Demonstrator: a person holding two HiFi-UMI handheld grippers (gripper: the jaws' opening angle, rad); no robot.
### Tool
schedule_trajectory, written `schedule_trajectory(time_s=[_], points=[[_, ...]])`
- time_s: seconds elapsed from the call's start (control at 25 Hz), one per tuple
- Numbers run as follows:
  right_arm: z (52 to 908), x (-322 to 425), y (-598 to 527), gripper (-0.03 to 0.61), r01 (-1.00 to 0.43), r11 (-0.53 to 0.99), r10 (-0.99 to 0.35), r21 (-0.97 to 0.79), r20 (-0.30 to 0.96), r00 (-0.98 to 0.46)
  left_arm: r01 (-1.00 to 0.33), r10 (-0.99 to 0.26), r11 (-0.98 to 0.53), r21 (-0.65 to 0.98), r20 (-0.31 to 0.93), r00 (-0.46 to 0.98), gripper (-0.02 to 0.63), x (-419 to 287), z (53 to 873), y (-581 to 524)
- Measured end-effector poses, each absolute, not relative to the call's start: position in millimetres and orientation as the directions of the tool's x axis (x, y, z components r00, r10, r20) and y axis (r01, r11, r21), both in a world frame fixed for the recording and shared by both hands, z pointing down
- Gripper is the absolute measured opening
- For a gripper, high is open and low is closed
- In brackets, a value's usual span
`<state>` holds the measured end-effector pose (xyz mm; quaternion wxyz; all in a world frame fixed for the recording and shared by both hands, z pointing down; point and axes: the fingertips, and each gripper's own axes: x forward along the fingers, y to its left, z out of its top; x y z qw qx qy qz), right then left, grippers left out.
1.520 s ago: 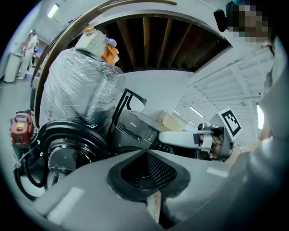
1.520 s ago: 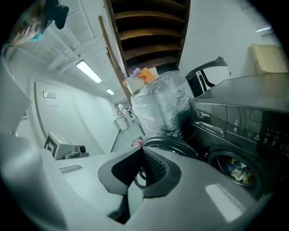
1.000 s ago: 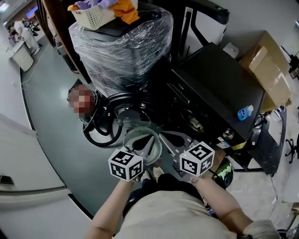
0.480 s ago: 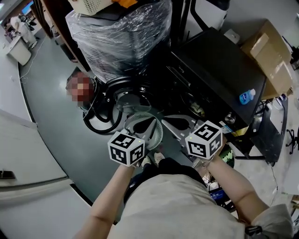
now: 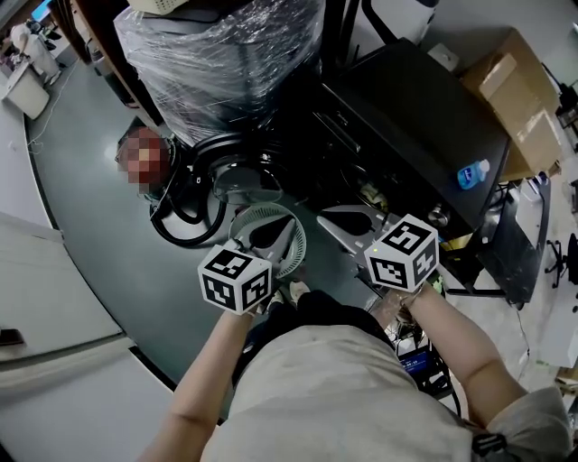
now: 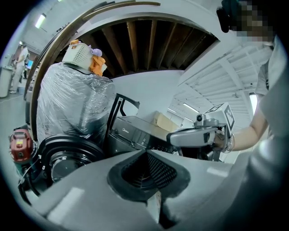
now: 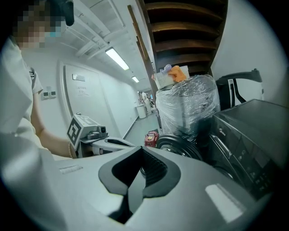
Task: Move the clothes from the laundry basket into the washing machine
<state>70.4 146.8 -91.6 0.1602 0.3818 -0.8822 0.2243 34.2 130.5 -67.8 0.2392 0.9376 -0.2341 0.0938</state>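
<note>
The white laundry basket [image 6: 77, 54] with orange and purple clothes [image 6: 96, 63] stands high on a plastic-wrapped appliance [image 5: 226, 63]. In the head view only the basket's rim [image 5: 172, 5] shows, at the top edge. The black washing machine [image 5: 415, 117] stands to the right of it, its round door [image 5: 185, 203] swung open. My left gripper [image 5: 274, 227] and right gripper [image 5: 325, 219] hover side by side in front of the machine, well below the basket. Both are shut with nothing between the jaws, as seen in the left gripper [image 6: 146, 152] view and the right gripper [image 7: 141, 149] view.
A cardboard box [image 5: 519, 99] sits behind the machine and a blue bottle [image 5: 471, 173] lies on its top. A small red device [image 6: 18, 144] is on the floor by the door. A white panel [image 5: 45, 298] stands at the left, and cables lie by my right side.
The basket has slid to the top edge of the head view. My right gripper's cube has shifted slightly right and rolled a little. The left gripper has kept its place.
</note>
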Motion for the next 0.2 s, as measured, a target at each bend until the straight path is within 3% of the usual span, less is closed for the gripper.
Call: schedule_trajectory(time_s=[0.2], points=[[-90.5,66.6,144.5,0.028,-0.743,0.622,-0.595,-0.249,0.466,-0.655,-0.487,-0.4,-0.77,0.414,0.281,0.872,0.002,31.2,-64.8,130.1]])
